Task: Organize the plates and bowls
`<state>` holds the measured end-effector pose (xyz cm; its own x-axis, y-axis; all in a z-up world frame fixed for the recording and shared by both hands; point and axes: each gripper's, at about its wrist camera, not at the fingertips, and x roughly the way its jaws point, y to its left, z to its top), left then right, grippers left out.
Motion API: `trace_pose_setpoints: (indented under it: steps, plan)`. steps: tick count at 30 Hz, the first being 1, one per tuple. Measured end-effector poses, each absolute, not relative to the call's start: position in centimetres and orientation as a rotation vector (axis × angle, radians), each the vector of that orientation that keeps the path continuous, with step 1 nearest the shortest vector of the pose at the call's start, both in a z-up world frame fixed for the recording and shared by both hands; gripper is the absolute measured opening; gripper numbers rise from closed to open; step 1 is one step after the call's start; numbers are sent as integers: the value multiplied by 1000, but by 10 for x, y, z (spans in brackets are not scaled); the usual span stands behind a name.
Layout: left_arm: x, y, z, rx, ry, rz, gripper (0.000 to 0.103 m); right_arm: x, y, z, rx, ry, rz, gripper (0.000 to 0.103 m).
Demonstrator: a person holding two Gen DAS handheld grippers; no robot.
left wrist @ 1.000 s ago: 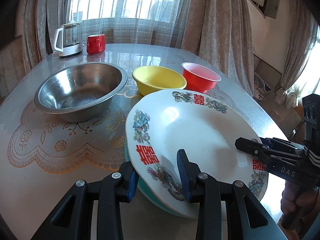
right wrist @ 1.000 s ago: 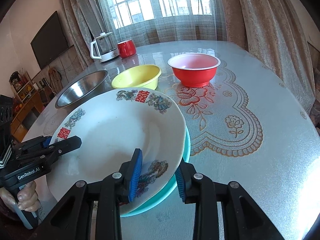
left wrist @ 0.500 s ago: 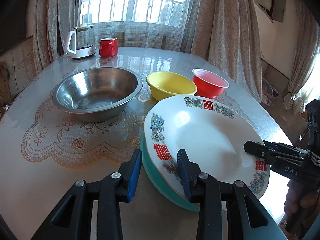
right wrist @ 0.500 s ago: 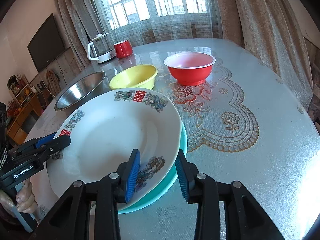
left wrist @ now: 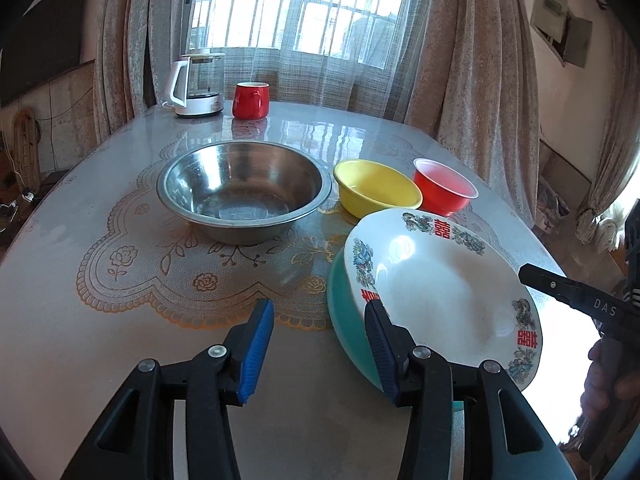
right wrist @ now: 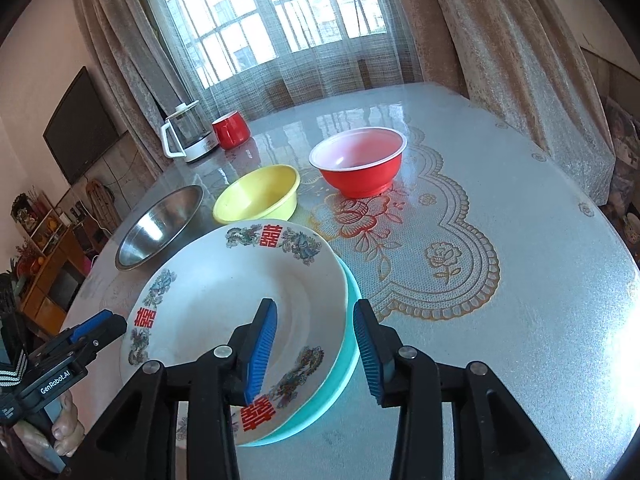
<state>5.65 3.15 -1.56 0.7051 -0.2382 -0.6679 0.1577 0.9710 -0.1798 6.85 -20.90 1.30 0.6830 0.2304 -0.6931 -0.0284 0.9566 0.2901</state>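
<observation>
A white plate [left wrist: 440,288] with red characters and floral rim lies on a teal plate [right wrist: 350,344] near the table [right wrist: 520,280] edge, before steel [left wrist: 244,188], yellow [left wrist: 376,192] and red [right wrist: 360,164] bowls. Left tongs [left wrist: 320,350] opening, empty; right tongs [right wrist: 316,350] opening, astride both rims, pads clear. Curtained window behind.

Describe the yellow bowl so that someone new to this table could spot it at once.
On the glass-topped table, three bowls stand in a row beyond the stacked plates. The yellow bowl is the middle one, between the steel bowl and the red bowl. It alone is plain yellow, smaller than the steel one.
</observation>
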Motion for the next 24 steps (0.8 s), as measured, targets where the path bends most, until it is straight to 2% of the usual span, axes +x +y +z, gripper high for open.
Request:
trace_pose_setpoints:
  steps: [19, 24]
  plan:
    - [58, 110, -41, -197, 867, -18, 48, 97, -102, 23, 284, 895, 489, 41]
    - [51, 126, -40, -214, 831, -1, 48, 111, -83, 22, 372, 918, 559, 41]
